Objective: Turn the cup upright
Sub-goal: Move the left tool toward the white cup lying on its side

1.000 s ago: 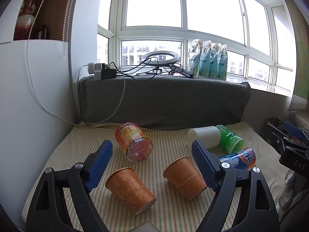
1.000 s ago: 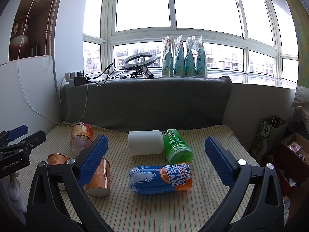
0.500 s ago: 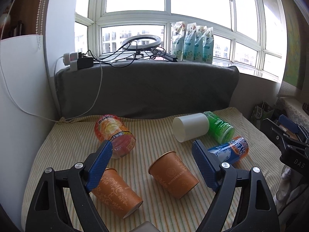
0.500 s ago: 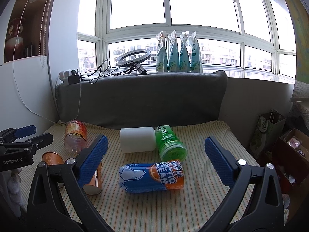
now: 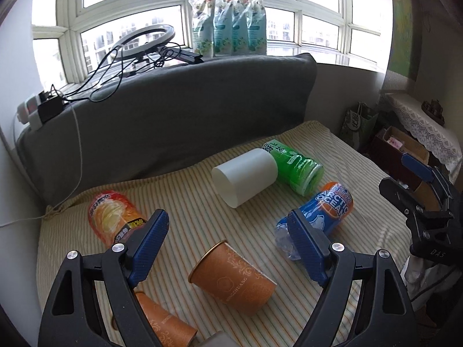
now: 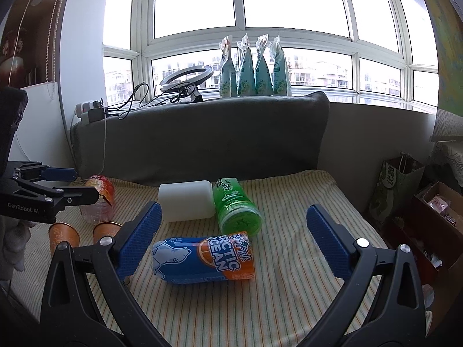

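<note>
Several cups lie on their sides on a striped cloth (image 5: 202,214). An orange paper cup (image 5: 233,284) lies just ahead of my open left gripper (image 5: 228,240), between its fingers. A second orange cup (image 5: 165,322) lies behind the left finger. A white cup (image 5: 244,176), a green cup (image 5: 295,164), a blue Arctic Ocean cup (image 5: 321,217) and a red-orange cup (image 5: 111,218) lie farther off. My right gripper (image 6: 231,238) is open above the blue cup (image 6: 204,260). The white cup (image 6: 186,201) and green cup (image 6: 235,206) lie beyond it.
A grey cushion (image 5: 173,110) backs the cloth under a window sill with cables, a ring light (image 5: 144,40) and pouches (image 5: 228,23). Boxes and a bag (image 6: 396,185) stand at the right. The left gripper shows in the right wrist view (image 6: 43,190) at the left edge.
My left gripper has swung right and tilted down, so the orange cup now lies centred between its fingers. My right gripper has shifted slightly left and down over the blue cup.
</note>
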Motion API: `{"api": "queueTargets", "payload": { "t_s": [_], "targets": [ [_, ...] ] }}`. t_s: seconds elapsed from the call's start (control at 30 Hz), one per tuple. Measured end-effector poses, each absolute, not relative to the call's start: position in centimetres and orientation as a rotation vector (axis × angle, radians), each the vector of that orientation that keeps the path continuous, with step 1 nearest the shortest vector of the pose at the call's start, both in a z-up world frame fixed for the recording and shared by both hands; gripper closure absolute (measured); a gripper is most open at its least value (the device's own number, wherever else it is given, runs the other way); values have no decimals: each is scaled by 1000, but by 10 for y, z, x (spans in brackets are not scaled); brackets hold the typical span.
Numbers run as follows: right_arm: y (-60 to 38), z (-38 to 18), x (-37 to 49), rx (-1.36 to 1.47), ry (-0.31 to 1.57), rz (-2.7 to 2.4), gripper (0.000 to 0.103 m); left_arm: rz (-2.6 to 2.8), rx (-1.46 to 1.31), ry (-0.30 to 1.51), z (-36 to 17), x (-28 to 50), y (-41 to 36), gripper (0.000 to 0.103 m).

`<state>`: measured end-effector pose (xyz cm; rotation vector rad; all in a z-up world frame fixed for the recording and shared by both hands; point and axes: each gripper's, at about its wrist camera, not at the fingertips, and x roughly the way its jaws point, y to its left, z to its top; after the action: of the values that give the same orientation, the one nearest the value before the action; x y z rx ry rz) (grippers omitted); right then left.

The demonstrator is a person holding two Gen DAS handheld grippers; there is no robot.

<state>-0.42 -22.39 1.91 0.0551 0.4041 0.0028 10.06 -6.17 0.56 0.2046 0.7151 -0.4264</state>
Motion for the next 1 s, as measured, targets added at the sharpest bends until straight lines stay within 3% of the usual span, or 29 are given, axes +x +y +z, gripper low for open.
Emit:
{"api": "queueTargets", "payload": {
  "t_s": [1.0],
  "targets": [
    [-274, -17, 29, 97, 609, -60, 1, -717, 614, 1031, -33, 244, -165, 19]
  ]
}}
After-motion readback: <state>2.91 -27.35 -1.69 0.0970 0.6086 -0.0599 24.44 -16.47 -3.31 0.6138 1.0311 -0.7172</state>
